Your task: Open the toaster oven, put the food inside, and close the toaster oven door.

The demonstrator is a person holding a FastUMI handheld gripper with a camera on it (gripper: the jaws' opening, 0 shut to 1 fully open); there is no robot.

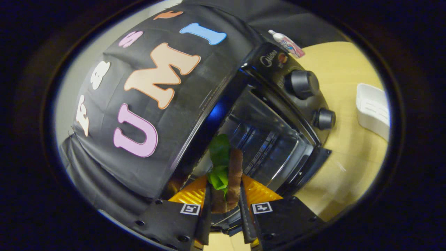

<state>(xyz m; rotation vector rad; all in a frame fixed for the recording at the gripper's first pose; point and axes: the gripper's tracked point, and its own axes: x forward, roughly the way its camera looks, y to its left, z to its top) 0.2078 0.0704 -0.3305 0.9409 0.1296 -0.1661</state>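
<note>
Gripper (pixel 224 205): clamped narrow on the food, both fingers pressing its sides
Food (pixel 228 174): brown slices with a green leaf between, held on edge, just short of the oven mouth
Toaster oven (pixel 278 115): door already down, cavity open ahead
Tilt: view rolled, probably to slip the food in over the door
White tray (pixel 373 108): far right on table (pixel 348 146)

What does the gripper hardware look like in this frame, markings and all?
The gripper has two black, blocky finger carriers studded with small round screw heads. Each carrier bears a square black-and-white fiducial tag near its inner front corner. Ahead of the tags sit ribbed wedge-shaped pieces, from which two thin, flat, blade-like fingers run forward.
</note>
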